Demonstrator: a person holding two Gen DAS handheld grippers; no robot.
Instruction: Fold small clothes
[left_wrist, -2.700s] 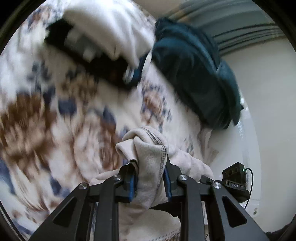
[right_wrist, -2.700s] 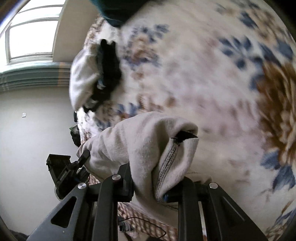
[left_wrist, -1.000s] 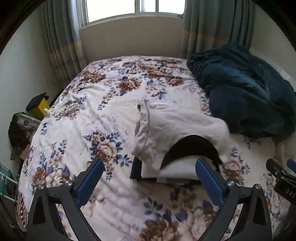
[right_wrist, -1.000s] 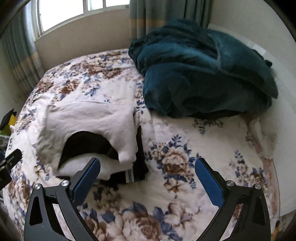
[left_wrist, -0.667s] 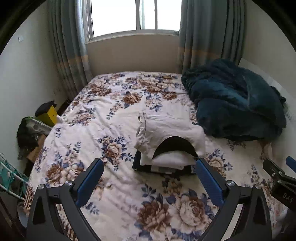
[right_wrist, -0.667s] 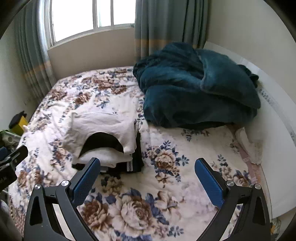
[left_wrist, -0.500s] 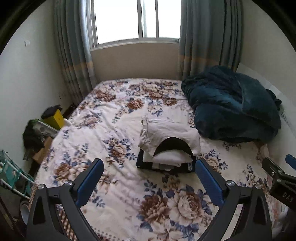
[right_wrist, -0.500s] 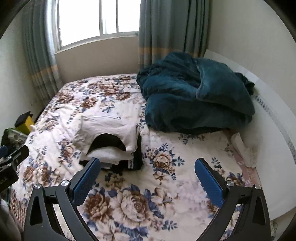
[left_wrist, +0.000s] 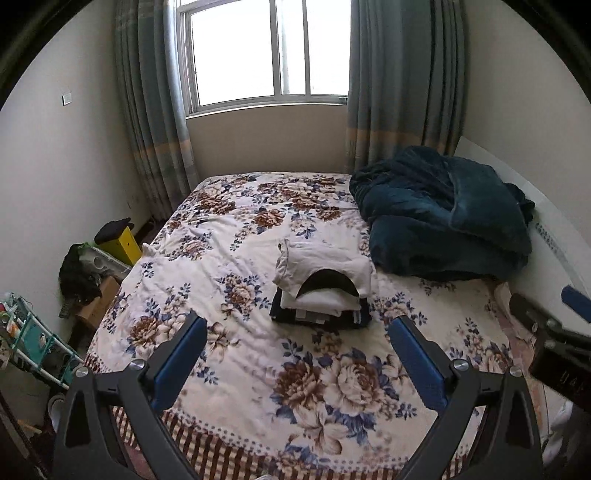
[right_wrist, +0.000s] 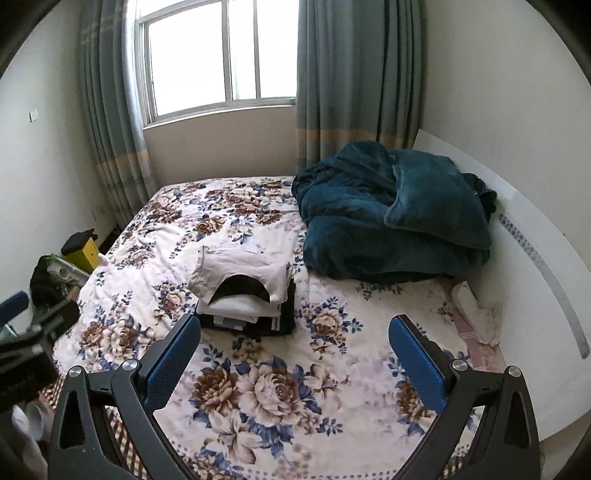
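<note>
A stack of folded small clothes (left_wrist: 321, 291) sits in the middle of the floral bed (left_wrist: 258, 369). A cream garment with a dark neck opening lies on top, with white and dark pieces under it. The stack also shows in the right wrist view (right_wrist: 243, 291). My left gripper (left_wrist: 295, 354) is open and empty, held back above the foot of the bed. My right gripper (right_wrist: 295, 354) is open and empty too, well short of the stack. Part of the right gripper shows at the right edge of the left wrist view (left_wrist: 554, 343).
A rumpled dark teal blanket (left_wrist: 443, 225) lies at the bed's far right, against a white headboard (right_wrist: 535, 266). A yellow box (left_wrist: 123, 243), bags and a rack (left_wrist: 33, 350) crowd the floor left of the bed. Window and curtains are behind.
Both grippers let go of the cream garment, which now lies on top of the stack. Both opened and pulled back and up, away from the bed.
</note>
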